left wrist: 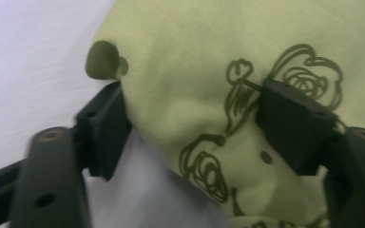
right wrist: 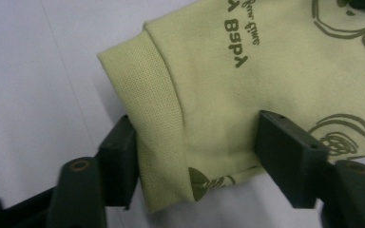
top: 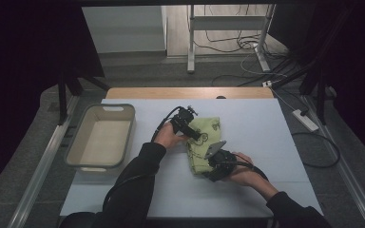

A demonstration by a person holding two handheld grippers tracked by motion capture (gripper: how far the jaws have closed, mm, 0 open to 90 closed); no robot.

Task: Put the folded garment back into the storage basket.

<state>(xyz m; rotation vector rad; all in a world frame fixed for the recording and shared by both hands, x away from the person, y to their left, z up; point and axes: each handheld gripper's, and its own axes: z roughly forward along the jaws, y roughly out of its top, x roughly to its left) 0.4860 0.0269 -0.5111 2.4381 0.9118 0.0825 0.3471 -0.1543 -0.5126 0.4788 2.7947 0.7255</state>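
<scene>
Garment point(top: 203, 142), pale green with dark line-drawn print, lies folded near the middle of the white surface point(top: 266, 142), between the person's two hands. Left claw point(top: 193, 130) sits at the garment's left edge; in the left gripper view its jaws stand apart with a rounded fold of the cloth point(left wrist: 209, 95) between them, one jaw under the fold's edge and the other resting on the printed face, not pressed together. Right claw point(top: 215, 166) sits at the garment's near edge; in the right gripper view its jaws are likewise spread, straddling a corner of the cloth point(right wrist: 209, 95) that includes a ribbed hem band point(right wrist: 147, 104), with mirrored lettering printed farther up. Whether either claw exerts any grip on the fabric cannot be told. Grey plate point(top: 215, 148) tops the right claw. Empty beige bin point(top: 100, 137) with cut-out handles stands on the surface, well apart to the left of the garment.
</scene>
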